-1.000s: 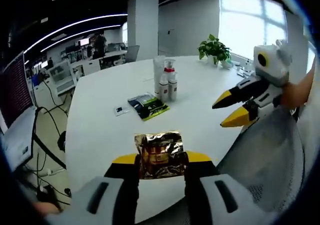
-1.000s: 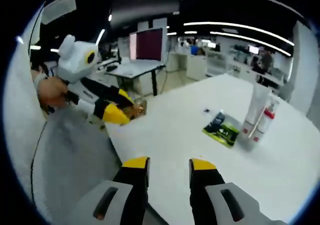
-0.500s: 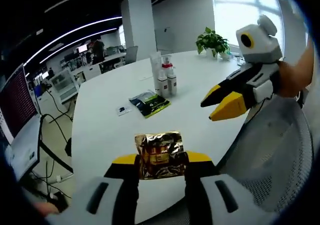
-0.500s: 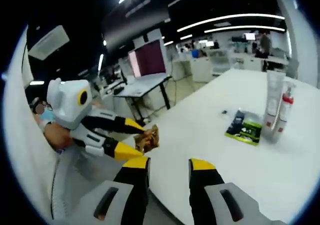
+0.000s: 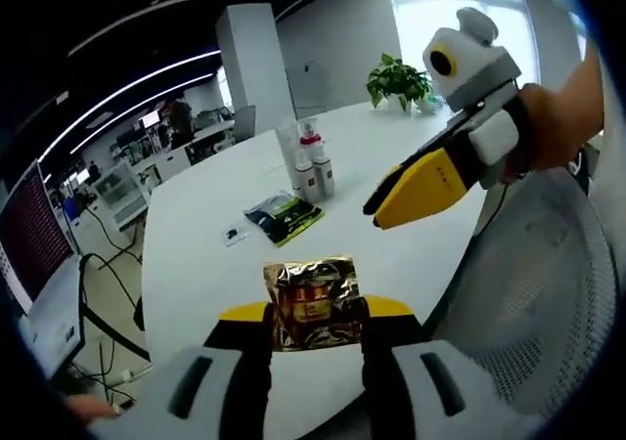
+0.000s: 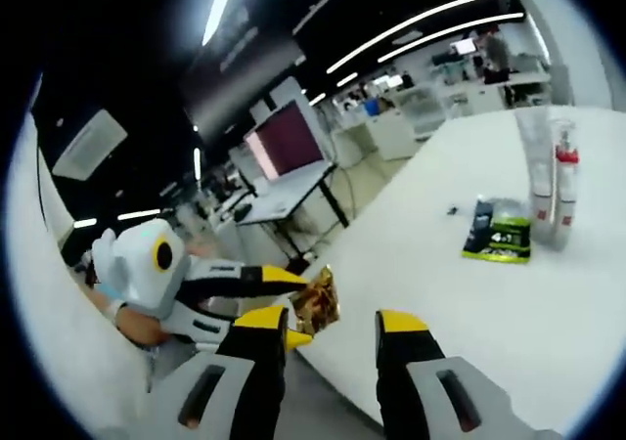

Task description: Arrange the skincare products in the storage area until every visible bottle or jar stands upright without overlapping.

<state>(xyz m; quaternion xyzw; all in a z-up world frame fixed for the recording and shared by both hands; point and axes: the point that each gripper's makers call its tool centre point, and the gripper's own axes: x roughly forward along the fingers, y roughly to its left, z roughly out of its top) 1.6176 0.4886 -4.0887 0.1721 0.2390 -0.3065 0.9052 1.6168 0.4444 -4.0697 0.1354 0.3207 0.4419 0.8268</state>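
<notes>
We hold the left tool over the near edge of a white bench, its yellow-tipped jaws pinching a crinkled gold foil packet between them, the packet standing upright in the grip. Farther along the bench, in the left gripper view, a green and black sachet lies flat, with a small dark item just to its left that is too small for us to identify. Beyond the sachet a cluster of skincare bottles stands upright and close together, a tall pale tube among them and at least one bottle with a red collar. A potted plant sits at the far end of the bench, near bright windows. Our right tool reaches in from the right of that view, held in a hand above a mesh chair; its yellow jaws look close together there. In the right gripper view the same tool shows its jaws spread apart with nothing between them, the bench edge lying beyond, the left tool and its gold packet to the left, and the sachet and bottles far off to the right.
</notes>
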